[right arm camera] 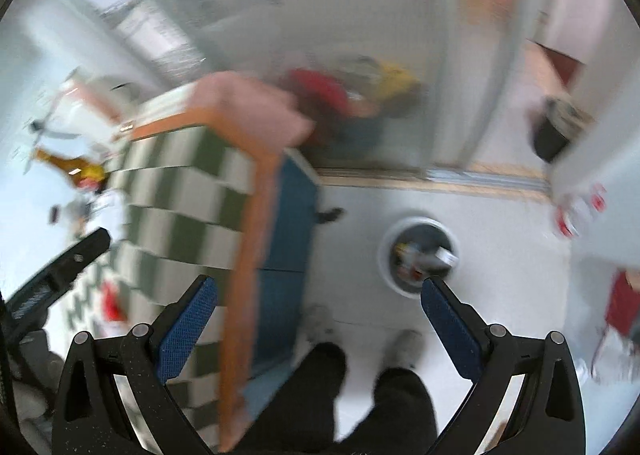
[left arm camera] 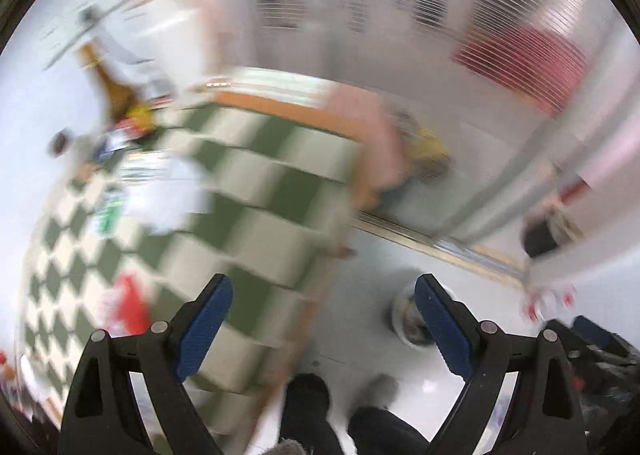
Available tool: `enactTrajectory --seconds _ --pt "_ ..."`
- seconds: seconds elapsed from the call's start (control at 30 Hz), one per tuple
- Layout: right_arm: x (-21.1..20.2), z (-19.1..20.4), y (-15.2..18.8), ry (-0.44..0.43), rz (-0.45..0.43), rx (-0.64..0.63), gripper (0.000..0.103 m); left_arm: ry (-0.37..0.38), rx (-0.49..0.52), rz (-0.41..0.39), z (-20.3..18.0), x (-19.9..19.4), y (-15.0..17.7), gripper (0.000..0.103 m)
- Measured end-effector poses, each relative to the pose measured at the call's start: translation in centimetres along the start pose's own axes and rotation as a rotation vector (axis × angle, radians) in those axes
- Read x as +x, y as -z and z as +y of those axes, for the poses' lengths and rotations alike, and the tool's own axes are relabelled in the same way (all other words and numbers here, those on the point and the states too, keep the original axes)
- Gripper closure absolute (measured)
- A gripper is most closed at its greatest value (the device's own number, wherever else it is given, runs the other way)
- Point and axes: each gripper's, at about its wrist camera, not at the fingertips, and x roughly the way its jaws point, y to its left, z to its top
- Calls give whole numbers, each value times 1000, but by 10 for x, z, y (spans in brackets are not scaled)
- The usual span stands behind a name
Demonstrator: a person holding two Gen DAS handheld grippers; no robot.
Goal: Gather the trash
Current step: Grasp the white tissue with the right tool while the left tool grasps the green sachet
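Both views are blurred by motion. My left gripper is open and empty, above the right edge of a table with a green-and-white checked cloth. On the cloth lie a red wrapper, white crumpled paper and a brown bottle at the far end. My right gripper is open and empty, over the floor beside the table. A white round trash bin with trash inside stands on the floor just left of my right fingertip; it also shows in the left wrist view.
The person's dark legs and shoes stand below the grippers. A pink chair back stands at the table's far corner. A dark bin is by the glass wall. The other gripper shows at the left.
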Motion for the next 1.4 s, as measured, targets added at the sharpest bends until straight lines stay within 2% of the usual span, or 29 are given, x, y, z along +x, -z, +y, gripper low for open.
enactTrajectory --seconds 0.1,0.2,0.27,0.37,0.5,0.57,0.7,0.73,0.8,0.83,0.87,0.9,0.93,1.0,1.03,1.07,1.1,1.13,1.17,1.3,1.4 --pt "29 82 -24 -64 35 -95 0 -97 -119 8 92 9 -3 9" --pt "74 164 -45 -121 95 -172 0 -195 -222 78 186 36 2 9" --pt "110 218 -56 -136 137 -237 0 -248 -261 127 236 58 8 10" --pt "168 281 -62 -121 190 -315 0 -296 -312 182 297 89 15 10" --pt "240 337 -64 -82 242 -389 0 -288 -368 227 345 120 16 10" --pt "269 359 -63 -52 260 -427 0 -249 -393 236 358 133 14 10" --pt "308 374 -60 -7 290 -465 0 -153 -408 234 367 158 2 10" --pt "306 378 -58 8 249 -491 3 -133 -403 233 367 163 -2 10" --pt "306 383 -52 59 215 -556 18 -84 -381 242 362 179 -11 10" --pt "303 382 -49 92 190 -582 33 -70 -367 252 360 187 -15 10" --pt "300 379 -48 106 173 -593 57 -62 -357 260 358 193 -18 11" --pt "297 373 -50 103 166 -589 69 -46 -347 271 356 201 -21 11" --pt "295 366 -53 89 178 -568 88 -44 -335 284 354 209 -23 11" --pt "293 349 -60 67 206 -516 91 -66 -306 250 348 210 -28 19" --pt "291 342 -62 69 206 -506 91 -69 -308 238 348 209 -29 31" --pt "289 335 -64 73 204 -495 91 -72 -310 228 347 207 -30 48" --pt "287 329 -65 72 208 -484 91 -76 -312 214 347 203 -30 61" --pt "286 323 -67 67 216 -468 92 -72 -313 212 347 202 -31 85" --pt "287 321 -69 63 220 -456 92 -69 -312 216 346 201 -30 98" --pt "280 310 -71 45 218 -440 92 -91 -310 209 343 198 -24 100" --pt "276 318 -74 20 206 -427 93 -105 -315 180 337 182 -21 101"
